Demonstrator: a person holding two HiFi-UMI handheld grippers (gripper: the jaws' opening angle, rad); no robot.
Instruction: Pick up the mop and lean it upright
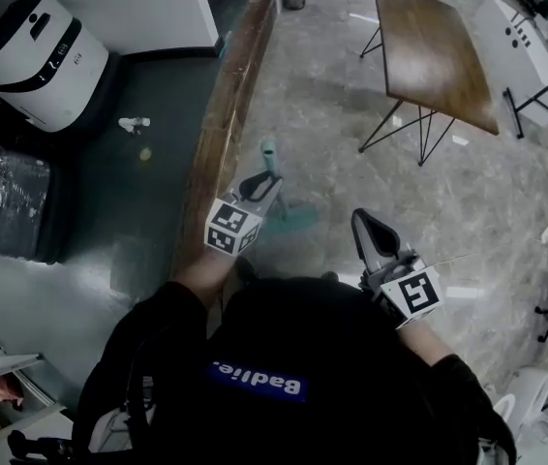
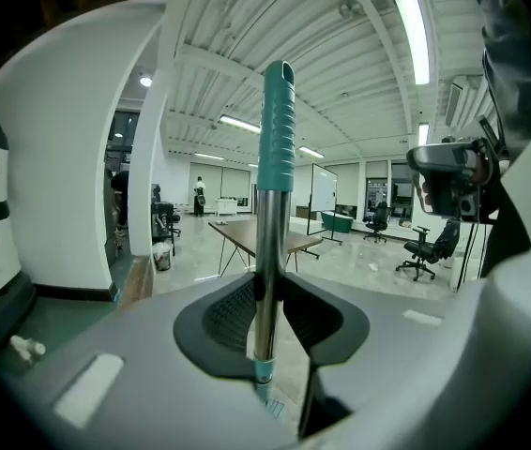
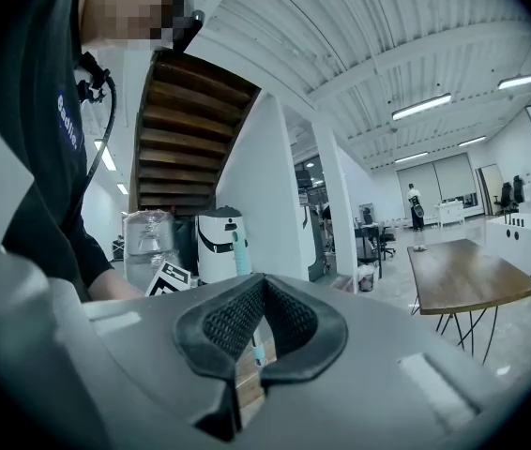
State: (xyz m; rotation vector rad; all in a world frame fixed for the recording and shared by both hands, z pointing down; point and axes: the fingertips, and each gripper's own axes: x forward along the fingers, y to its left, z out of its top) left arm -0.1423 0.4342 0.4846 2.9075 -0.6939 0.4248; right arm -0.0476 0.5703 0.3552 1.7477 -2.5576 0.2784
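The mop has a metal pole with a teal ribbed grip [image 2: 276, 139]. It stands nearly upright between the jaws of my left gripper [image 2: 267, 315], which is shut on the pole. In the head view the teal grip [image 1: 269, 153] rises just past my left gripper [image 1: 260, 188], and the teal mop head [image 1: 299, 223] lies on the floor below. My right gripper [image 1: 379, 244] hangs to the right, apart from the mop, its pads [image 3: 289, 331] together with nothing between them. In the right gripper view the teal grip [image 3: 240, 251] shows beyond them.
A wooden table [image 1: 434, 51] on thin black legs stands ahead to the right. A white machine [image 1: 42, 61] and a wrapped dark bundle [image 1: 8, 201] sit at the left. A long wooden kerb [image 1: 226, 114] runs ahead. A small bottle [image 1: 134, 124] lies on the dark floor.
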